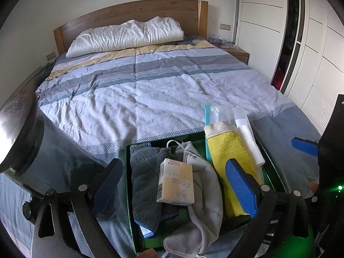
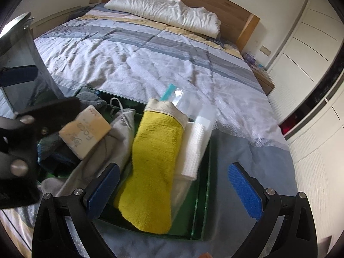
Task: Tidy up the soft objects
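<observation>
- Left wrist view: the left gripper [image 1: 175,190] is spread wide and empty. The tissue pack [image 1: 176,182] is seen between its pads, lying on the grey pouch [image 1: 202,195] in the green tray [image 1: 128,172], long axis near to far. One yellow cloth [image 1: 228,152] lies at right.
- Right wrist view: the right gripper [image 2: 175,190] is likewise wide and empty, nearer the yellow cloth [image 2: 154,163], which runs near to far. One white cloth [image 2: 193,148] is seen just right of it and one zip bag [image 2: 176,95] beyond.

Yellow towel [image 2: 153,161] — grey cloth [image 1: 206,185] — striped blue-grey-yellow quilt [image 1: 150,86], white pillow [image 1: 126,36], green tray [image 2: 202,195].
</observation>
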